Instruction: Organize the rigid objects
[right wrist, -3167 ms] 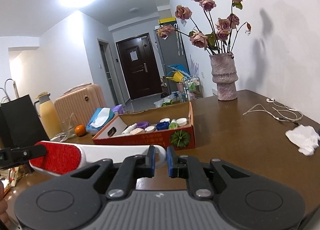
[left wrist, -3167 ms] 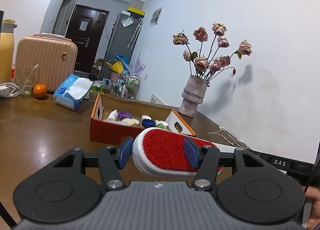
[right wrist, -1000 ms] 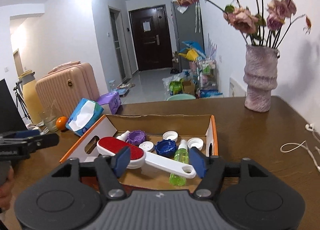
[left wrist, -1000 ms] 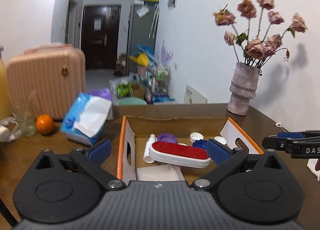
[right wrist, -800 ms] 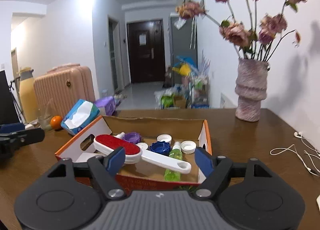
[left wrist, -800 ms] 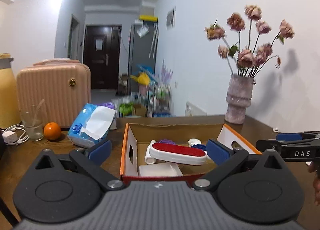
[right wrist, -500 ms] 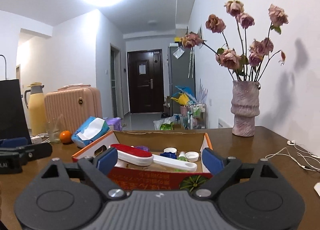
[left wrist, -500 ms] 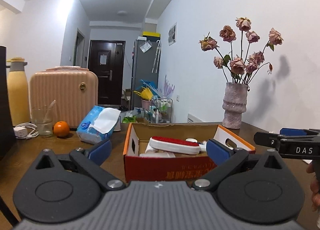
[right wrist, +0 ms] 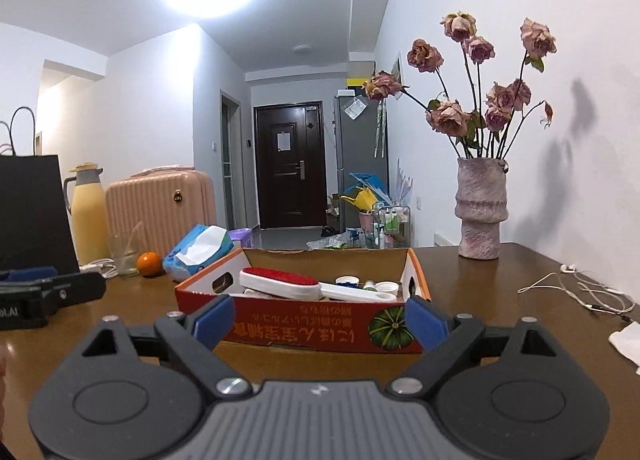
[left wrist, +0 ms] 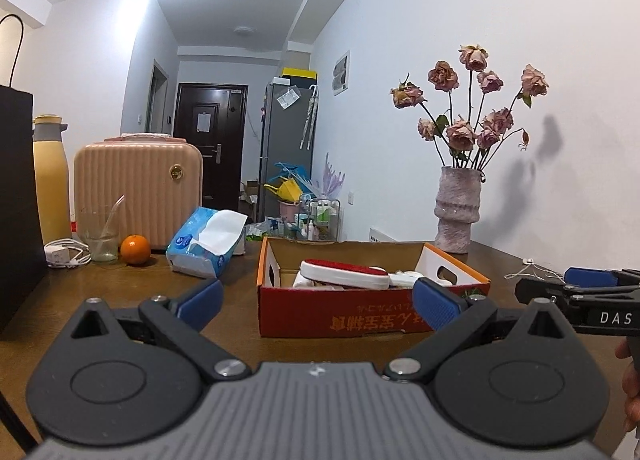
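Observation:
A red-and-white lint brush lies inside the orange-rimmed cardboard box, on top of bottle caps and a small green bottle. My left gripper stands open in front of the box's near wall with nothing between its blue pads. My right gripper is also open and empty, just short of the same wall. Each gripper shows side-on in the other's view: the right gripper at the right edge, the left gripper at the left edge.
On the brown table stand a tissue pack, an orange, a glass, a pink case, a yellow flask and a black bag. A vase of dried roses, earphones and a white cloth are on the right.
Earlier both grippers held the brush; it now rests in the box. Both grippers have opened, drawn back from the box and sunk, so the box is seen from the side.

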`<state>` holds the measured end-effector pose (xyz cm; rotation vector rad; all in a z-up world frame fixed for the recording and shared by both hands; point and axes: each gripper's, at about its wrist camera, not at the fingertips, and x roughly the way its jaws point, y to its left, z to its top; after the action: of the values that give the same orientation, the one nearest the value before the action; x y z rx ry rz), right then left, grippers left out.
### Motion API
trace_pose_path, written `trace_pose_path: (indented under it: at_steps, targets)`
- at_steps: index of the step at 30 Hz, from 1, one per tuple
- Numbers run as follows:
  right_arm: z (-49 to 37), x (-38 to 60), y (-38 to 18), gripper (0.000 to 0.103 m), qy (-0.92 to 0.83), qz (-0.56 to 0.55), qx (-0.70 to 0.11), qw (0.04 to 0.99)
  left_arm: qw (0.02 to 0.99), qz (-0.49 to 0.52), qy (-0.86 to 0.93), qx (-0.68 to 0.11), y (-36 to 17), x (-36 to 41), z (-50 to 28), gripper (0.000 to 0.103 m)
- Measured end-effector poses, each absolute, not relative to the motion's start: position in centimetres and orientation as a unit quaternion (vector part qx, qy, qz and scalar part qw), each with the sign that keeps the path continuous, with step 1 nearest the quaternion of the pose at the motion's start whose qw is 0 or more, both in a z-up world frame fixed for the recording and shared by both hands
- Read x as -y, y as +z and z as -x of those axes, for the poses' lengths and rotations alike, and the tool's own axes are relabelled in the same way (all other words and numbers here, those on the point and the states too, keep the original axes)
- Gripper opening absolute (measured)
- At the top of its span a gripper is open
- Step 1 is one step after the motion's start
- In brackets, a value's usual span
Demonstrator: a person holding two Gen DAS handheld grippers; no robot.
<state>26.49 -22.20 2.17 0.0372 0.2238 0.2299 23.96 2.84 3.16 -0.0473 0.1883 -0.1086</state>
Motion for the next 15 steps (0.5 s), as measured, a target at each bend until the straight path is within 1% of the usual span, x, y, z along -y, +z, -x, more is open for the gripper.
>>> trace_pose_path:
  at_steps: [7,10,15]
  targets:
    - [-22.3,22.2,2.0,0.092,0.11,-0.022,-0.113,0.987,0.99,0.051,-0.075,-0.105,2.6,-3.7,-19.1,0.103]
    - [-19.7,21.9,1.6,0.092,0.119,-0.022,-0.113,0.986,0.988,0.014,-0.064,-0.143,2.7,-3.5,-17.1,0.103]
    - [-15.3,21.0,0.8,0.093,0.13,-0.001,-0.116,0.985,0.993,-0.009,-0.032,-0.117,1.9,-3.4,-12.4,0.103]
